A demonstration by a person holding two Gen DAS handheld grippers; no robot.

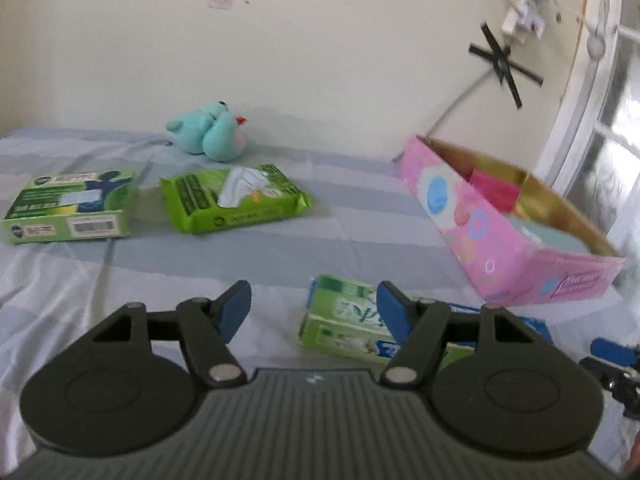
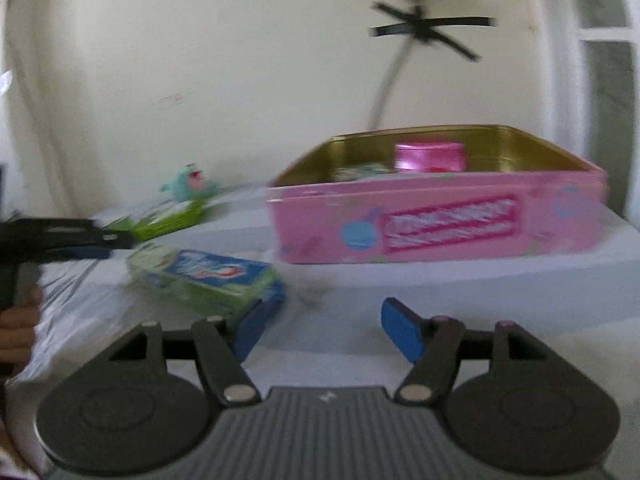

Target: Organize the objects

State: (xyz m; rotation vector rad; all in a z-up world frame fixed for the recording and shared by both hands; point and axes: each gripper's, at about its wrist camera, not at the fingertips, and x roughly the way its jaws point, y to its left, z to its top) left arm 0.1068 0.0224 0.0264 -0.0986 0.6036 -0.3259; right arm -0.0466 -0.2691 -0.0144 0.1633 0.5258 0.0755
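On the striped blue-grey bedsheet, soft and lightly creased, several packaged items lie scattered before a cream wall. Nearest the left gripper sits a green soap box, a rectangular carton with glossy print and a blue label; the gripper's right blue pad overlaps it in the left wrist view, though nothing sits between the widely spread jaws. Farther back lie a flat green mask box of printed card with a barcode on its side, and just beside it a crinkly green wipes pack, its white flap peeled up. Behind those, against the wall, rests a plush teal toy (rounded, fuzzy, with a small red tip).

To the right stands the pink tin, a rectangular metal box with rounded corners, floral print outside and a shiny gold interior. Inside it sit a glossy pink packet and a pale greenish item, too blurred to name.

The right gripper hovers low over bare sheet in front of the tin, its blue pads apart and holding nothing; the soap box lies just beyond its left finger. Black tape strips form a cross on the wall, fixing a grey cable.
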